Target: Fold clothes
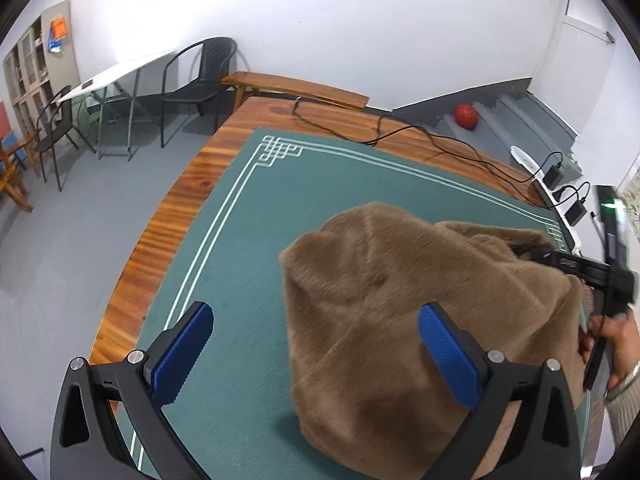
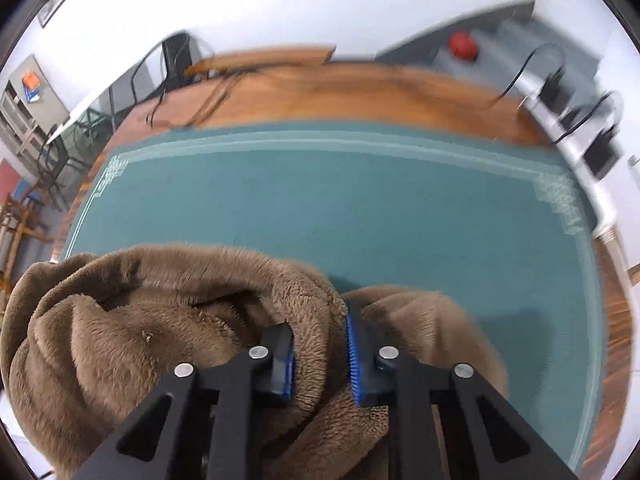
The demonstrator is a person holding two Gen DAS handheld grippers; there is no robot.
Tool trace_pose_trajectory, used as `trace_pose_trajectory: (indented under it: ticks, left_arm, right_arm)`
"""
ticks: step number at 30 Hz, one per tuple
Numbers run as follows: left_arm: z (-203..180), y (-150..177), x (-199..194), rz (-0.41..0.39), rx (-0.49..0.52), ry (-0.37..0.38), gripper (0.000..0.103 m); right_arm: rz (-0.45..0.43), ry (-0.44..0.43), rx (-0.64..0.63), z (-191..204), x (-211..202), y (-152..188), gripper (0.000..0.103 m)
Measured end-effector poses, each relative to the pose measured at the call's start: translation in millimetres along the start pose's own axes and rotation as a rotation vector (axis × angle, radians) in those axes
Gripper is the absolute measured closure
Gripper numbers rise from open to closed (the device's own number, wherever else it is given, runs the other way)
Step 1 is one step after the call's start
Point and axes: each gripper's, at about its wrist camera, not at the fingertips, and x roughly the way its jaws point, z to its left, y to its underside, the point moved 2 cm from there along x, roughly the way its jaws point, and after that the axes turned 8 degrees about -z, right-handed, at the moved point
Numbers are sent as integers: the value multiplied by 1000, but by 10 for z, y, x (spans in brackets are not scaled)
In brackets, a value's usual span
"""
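Observation:
A brown fleecy garment (image 1: 400, 312) is bunched up in a heap on the green mat (image 1: 256, 216). My left gripper (image 1: 316, 320) stands open just above the mat; its right pad is in front of the heap's left side and nothing is between the pads. In the left wrist view my right gripper (image 1: 536, 254) reaches in from the right, held by a person's hand (image 1: 616, 344), at the top edge of the heap. In the right wrist view my right gripper (image 2: 320, 344) is shut on a thick fold of the garment (image 2: 160, 332), lifted over the mat (image 2: 320, 208).
The mat covers a wooden table (image 1: 180, 200). Black cables (image 1: 420, 136) and chargers (image 1: 554, 176) lie along its far edge. Beyond stand a wooden bench (image 1: 296, 86), black chairs (image 1: 200, 80), a white folding table (image 1: 116, 72) and a red ball (image 1: 466, 116) on stairs.

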Motion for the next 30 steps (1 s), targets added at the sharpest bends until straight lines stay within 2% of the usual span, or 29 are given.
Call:
trace_pose_trajectory:
  ticks: [7, 11, 13, 15, 19, 24, 30]
  left_arm:
    - [-96, -30, -56, -5, -10, 23, 0]
    - [-157, -5, -160, -14, 3, 36, 0]
    - [-177, 14, -262, -30, 16, 41, 0]
    - [-181, 34, -364, -41, 21, 57, 0]
    - [-204, 75, -514, -39, 25, 98, 0]
    - [-277, 132, -660, -21, 32, 152, 0]
    - [-541, 245, -713, 26, 35, 233, 0]
  right_arm:
    - [-468, 97, -82, 4, -1630, -66, 84]
    - [-647, 122, -100, 81, -2343, -121, 84]
    - [-731, 136, -115, 106, -2707, -38, 84]
    - [-789, 110, -114, 53, -3042, 131, 84]
    - [-776, 84, -117, -48, -3350, 472, 84]
    - [-671, 122, -111, -147, -3474, 1126, 83]
    - [-510, 179, -93, -243, -3292, 1760, 83]
